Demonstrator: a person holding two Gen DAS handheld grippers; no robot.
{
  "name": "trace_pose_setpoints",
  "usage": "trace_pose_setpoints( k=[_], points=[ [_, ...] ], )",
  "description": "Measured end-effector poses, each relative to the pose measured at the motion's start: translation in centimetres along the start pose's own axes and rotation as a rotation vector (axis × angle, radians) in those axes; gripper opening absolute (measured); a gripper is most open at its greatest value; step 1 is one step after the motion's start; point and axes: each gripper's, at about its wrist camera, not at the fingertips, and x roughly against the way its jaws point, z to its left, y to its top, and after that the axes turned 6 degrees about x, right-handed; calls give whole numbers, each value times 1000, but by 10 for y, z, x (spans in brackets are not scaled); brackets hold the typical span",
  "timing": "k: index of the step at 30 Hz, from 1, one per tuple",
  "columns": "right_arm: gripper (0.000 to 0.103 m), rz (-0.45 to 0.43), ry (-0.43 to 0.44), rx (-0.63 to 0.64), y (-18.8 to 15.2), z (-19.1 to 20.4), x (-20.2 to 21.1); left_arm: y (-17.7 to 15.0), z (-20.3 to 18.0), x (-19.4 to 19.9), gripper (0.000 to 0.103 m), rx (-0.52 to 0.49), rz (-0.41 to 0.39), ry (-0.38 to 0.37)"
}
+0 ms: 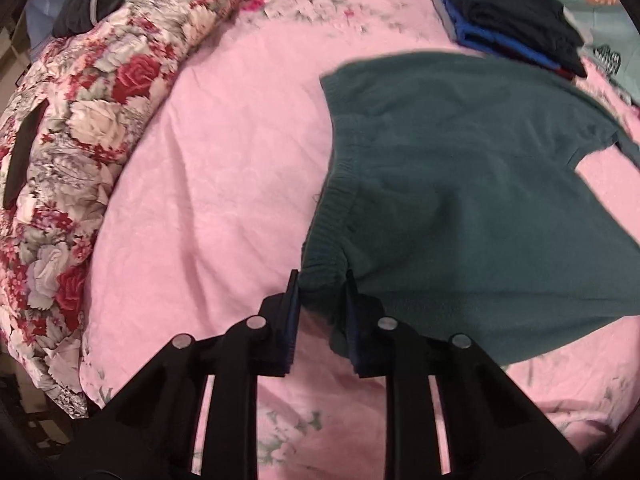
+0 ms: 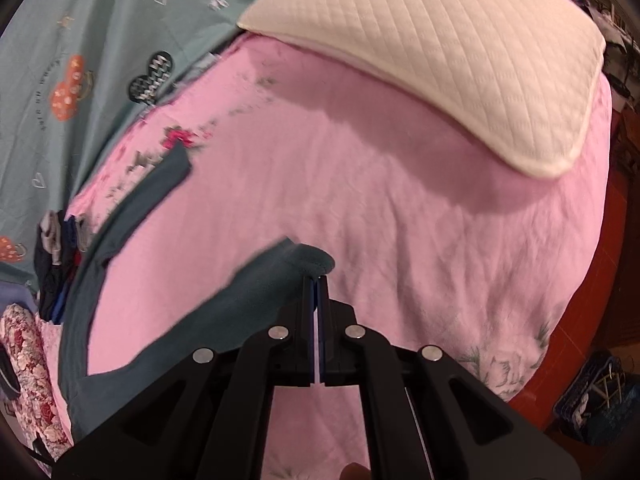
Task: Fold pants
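Note:
Dark green fleece pants (image 1: 460, 184) lie on the pink bedspread (image 1: 224, 168). Their elastic waistband (image 1: 332, 216) runs down to my left gripper (image 1: 322, 280). Its jaws stand a little apart with the waistband corner bunched between them, so it is shut on the pants. In the right wrist view the pants (image 2: 224, 308) stretch from the left toward my right gripper (image 2: 318, 280). Its jaws are pressed together on a corner of a pant leg end, and the fabric is lifted a little above the bed. The other leg (image 2: 160, 184) lies flat farther left.
A floral quilt (image 1: 80, 140) is heaped along the left. A stack of folded dark and blue clothes (image 1: 516, 24) sits at the far right of the bed. A white quilted pillow (image 2: 460, 52) lies at the head. A teal sheet (image 2: 100, 40) lies beyond. The floor (image 2: 592, 300) is red.

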Motion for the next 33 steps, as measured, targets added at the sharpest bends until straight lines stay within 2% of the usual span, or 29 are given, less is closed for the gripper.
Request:
trace_pose_setpoints(
  k=[2, 6, 9, 11, 12, 13, 14, 15, 16, 18, 19, 20, 21, 24, 28, 31, 33],
  points=[
    [1, -14, 33, 12, 6, 4, 16, 3, 4, 19, 20, 4, -41, -14],
    [1, -16, 25, 29, 5, 3, 22, 3, 10, 37, 21, 20, -77, -7],
    [1, 35, -14, 7, -7, -13, 5, -4, 11, 31, 21, 36, -28, -29],
    [1, 117, -58, 0, -21, -26, -13, -18, 4, 19, 23, -24, 1, 15],
    [2, 154, -80, -1, -28, -32, -20, -26, 0, 14, 30, -64, 11, 50],
    [7, 189, -129, 4, -34, -37, -24, -33, -2, 9, 48, -96, 19, 93],
    [17, 216, -179, 3, -38, -45, -26, -40, -2, 5, 60, -118, 30, 163],
    [23, 227, -194, -16, -40, -53, -25, -42, 1, 6, 87, -122, 28, 227],
    [28, 225, -197, -46, -39, -61, -20, -42, 6, 11, 91, -112, 6, 267],
    [34, 199, -146, -99, -30, -71, -7, -34, 16, 31, 91, -77, -33, 236],
    [42, 183, -174, -79, -21, -68, -2, -27, 18, 40, 92, -67, -59, 256],
    [43, 149, -208, -20, -8, -55, 2, -20, 18, 46, 92, -71, -80, 280],
    [43, 125, -200, 32, 2, -42, 3, -9, 16, 52, 92, -87, -106, 296],
    [43, 85, -58, 254, 34, 31, -4, 25, 7, 66, 92, -123, -176, 283],
    [43, 81, 144, 567, 45, 150, -22, 69, -12, 61, 93, -184, -210, 167],
    [43, 68, 270, 778, 38, 241, -34, 94, -25, 34, 93, -258, -202, 53],
    [43, 56, 311, 910, 29, 299, -47, 111, -32, 5, 91, -312, -163, -36]
  ],
)
